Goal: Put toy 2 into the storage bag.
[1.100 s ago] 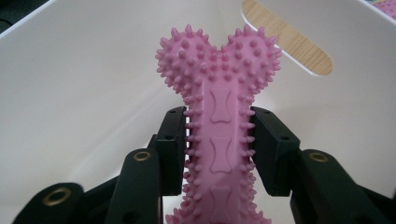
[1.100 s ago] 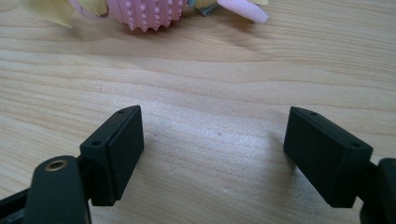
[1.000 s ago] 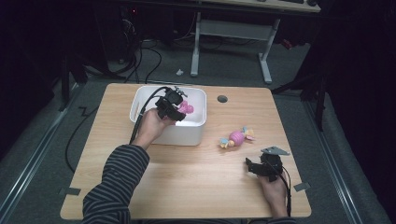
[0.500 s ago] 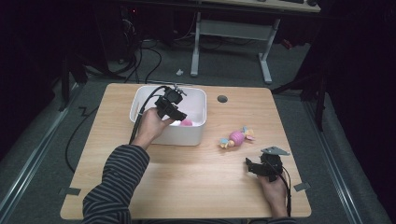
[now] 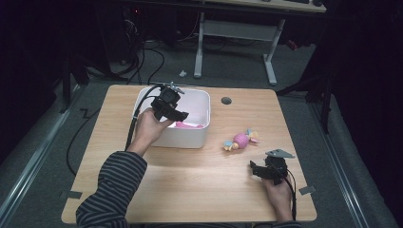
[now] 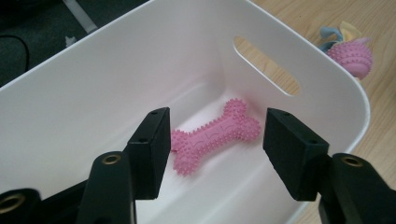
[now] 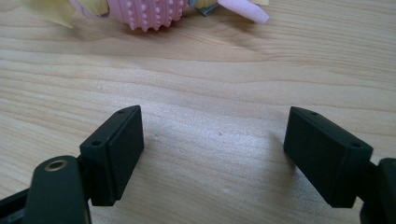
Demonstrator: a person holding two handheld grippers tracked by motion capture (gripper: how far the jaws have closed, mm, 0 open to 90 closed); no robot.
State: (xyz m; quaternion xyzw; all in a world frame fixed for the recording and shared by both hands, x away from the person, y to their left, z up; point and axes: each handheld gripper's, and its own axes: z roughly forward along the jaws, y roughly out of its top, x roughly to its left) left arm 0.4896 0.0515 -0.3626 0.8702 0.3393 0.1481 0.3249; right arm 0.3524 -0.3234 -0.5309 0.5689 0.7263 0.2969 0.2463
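Observation:
A pink spiky bone toy (image 6: pixel 215 135) (image 5: pixel 188 125) lies on the floor of the white bin (image 5: pixel 202 130) (image 6: pixel 93 88). My left gripper (image 5: pixel 177 114) (image 6: pixel 215 154) hangs open just above the bin, its jaws apart with nothing between them. A pink spiky ball toy with coloured tassels (image 5: pixel 241 140) (image 7: pixel 149 11) (image 6: pixel 350 53) rests on the table to the right of the bin. My right gripper (image 5: pixel 256 169) (image 7: pixel 212 156) sits low over the wood near the front right, open and empty, a short way in front of the ball toy.
The wooden table (image 5: pixel 199 185) has a round cable hole (image 5: pixel 226 100) at the back. The bin has a slot handle (image 6: pixel 266 65) on its side. Cables trail off the left edge; a desk frame stands behind the table.
The pink bone toy that the left gripper held over the bin has dropped to the bin's floor, and the left jaws now stand open. The right gripper has not moved.

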